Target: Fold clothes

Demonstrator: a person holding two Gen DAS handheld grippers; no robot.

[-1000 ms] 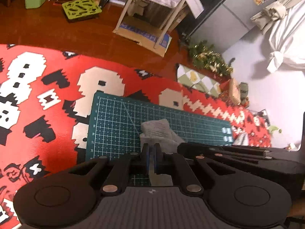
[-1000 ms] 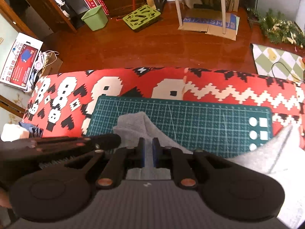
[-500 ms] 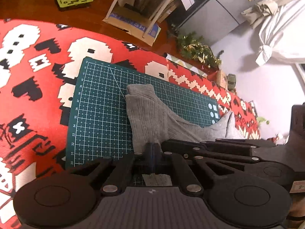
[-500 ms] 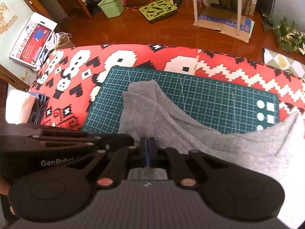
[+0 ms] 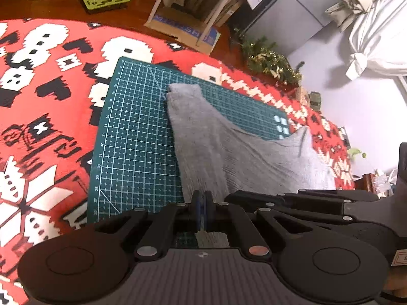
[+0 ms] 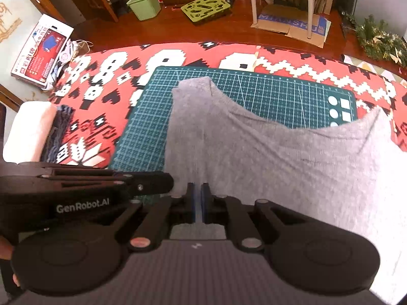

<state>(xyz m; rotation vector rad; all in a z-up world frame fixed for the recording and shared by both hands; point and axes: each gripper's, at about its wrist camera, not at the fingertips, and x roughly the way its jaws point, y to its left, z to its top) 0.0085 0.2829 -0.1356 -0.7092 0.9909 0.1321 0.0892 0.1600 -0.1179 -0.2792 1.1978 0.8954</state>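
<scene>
A grey knitted garment hangs stretched from both grippers, its far end resting on the green cutting mat. My left gripper is shut on the garment's near edge. Right beside it, my right gripper is shut on the same edge. In the right wrist view the left gripper's black body lies just to the left. The right gripper's body shows at right in the left wrist view. The cloth spreads out to the right, over the mat's corner.
The mat lies on a red, white and black patterned rug. Folded clothes are stacked at the rug's left edge. Beyond the rug on the wooden floor are a green bin, a green tray, cardboard and white chair legs.
Both grippers have pulled back and up with the grey garment, drawing it out long over the mat. More of the cloth now shows spread to the right.
</scene>
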